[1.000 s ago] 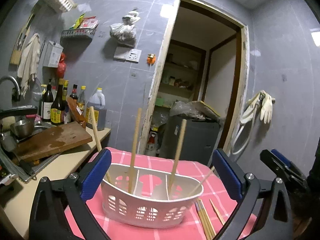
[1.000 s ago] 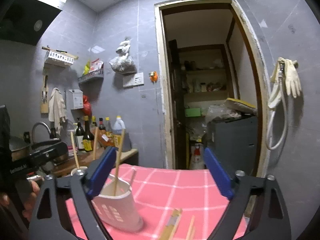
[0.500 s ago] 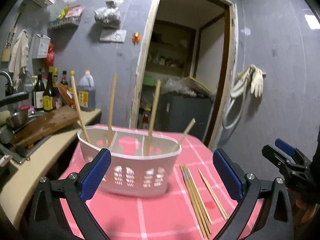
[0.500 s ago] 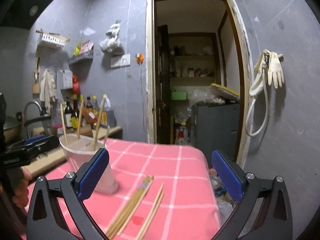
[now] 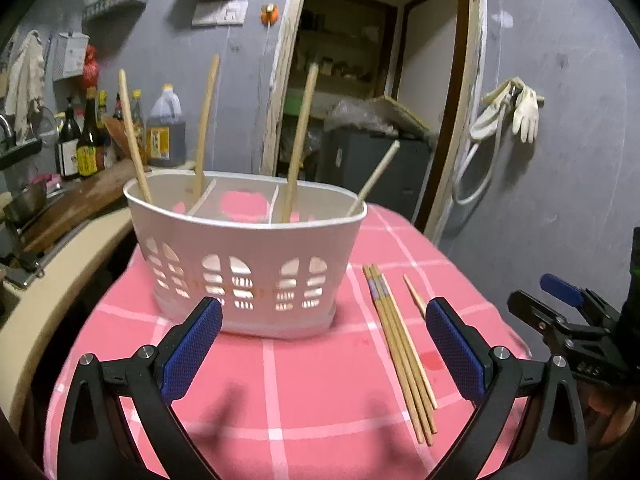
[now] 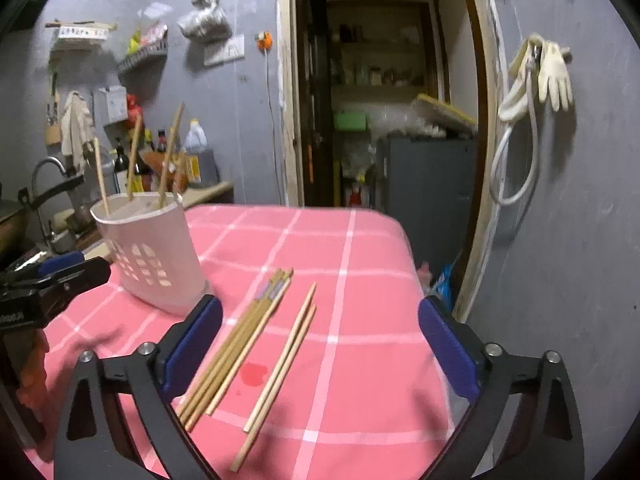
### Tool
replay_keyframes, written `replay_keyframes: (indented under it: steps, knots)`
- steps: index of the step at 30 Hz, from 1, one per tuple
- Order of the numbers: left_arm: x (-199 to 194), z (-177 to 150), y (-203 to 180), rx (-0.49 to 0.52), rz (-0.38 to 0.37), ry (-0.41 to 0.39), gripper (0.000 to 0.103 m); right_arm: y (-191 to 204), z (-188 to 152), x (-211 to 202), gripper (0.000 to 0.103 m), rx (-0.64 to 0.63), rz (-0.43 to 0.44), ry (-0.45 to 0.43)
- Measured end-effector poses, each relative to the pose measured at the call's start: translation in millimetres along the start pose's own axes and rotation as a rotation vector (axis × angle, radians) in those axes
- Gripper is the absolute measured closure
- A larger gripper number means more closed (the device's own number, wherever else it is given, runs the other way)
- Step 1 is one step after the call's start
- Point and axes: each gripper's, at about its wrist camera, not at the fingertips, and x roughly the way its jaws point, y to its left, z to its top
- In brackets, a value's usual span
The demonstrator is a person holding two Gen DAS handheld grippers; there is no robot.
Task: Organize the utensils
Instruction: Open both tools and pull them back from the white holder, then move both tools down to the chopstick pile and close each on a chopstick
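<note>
A white slotted utensil basket [image 5: 248,264] stands on the pink checked tablecloth [image 5: 312,392], with several wooden chopsticks [image 5: 298,148] upright in its compartments. It also shows in the right wrist view [image 6: 154,256]. A bundle of loose chopsticks [image 5: 402,344] lies to its right; the right wrist view shows the bundle [image 6: 240,344] and a separate pair [image 6: 282,364]. My left gripper [image 5: 320,356] is open and empty just in front of the basket. My right gripper [image 6: 316,352] is open and empty above the loose chopsticks.
A counter [image 5: 64,256] with a cutting board, bottles [image 5: 86,144] and a sink lies left of the table. An open doorway [image 6: 384,92] with a grey cabinet is behind. Rubber gloves [image 6: 548,72] hang on the right wall. The table's right edge drops near the door.
Both grippers have pulled back and tilted down, so the basket and loose chopsticks now sit higher and fuller in view. Both stay open.
</note>
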Motion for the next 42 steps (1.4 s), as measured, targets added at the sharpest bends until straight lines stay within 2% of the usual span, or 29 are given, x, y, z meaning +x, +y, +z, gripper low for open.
replay_keyframes:
  steps: [1,7,13,18,26,32,37,42]
  knots:
    - [4,-2,0,-0.001,0.000,0.019,0.003,-1,0,4,0.018,0.001,0.000,0.018]
    - [27,-10,-2,0.001,-0.020,0.119,0.007,-6,-3,29,0.042,0.013,0.015,0.134]
    - [46,-10,-11,0.016,-0.050,0.190,0.026,-8,-6,57,0.061,0.017,0.041,0.245]
    - [65,-10,-16,0.020,-0.082,0.269,0.048,-6,-9,76,0.067,0.009,0.065,0.323]
    - [91,-6,-22,0.033,-0.104,0.352,0.067,-4,-12,101,0.072,-0.004,0.060,0.408]
    - [109,-9,-24,0.062,-0.075,0.415,0.073,-2,-8,110,0.072,-0.035,0.032,0.434]
    - [114,-6,-21,0.046,-0.093,0.420,0.073,-4,-8,118,0.072,-0.011,0.068,0.462]
    - [121,-4,-20,0.040,-0.109,0.437,0.073,2,-11,119,0.072,-0.019,0.066,0.468]
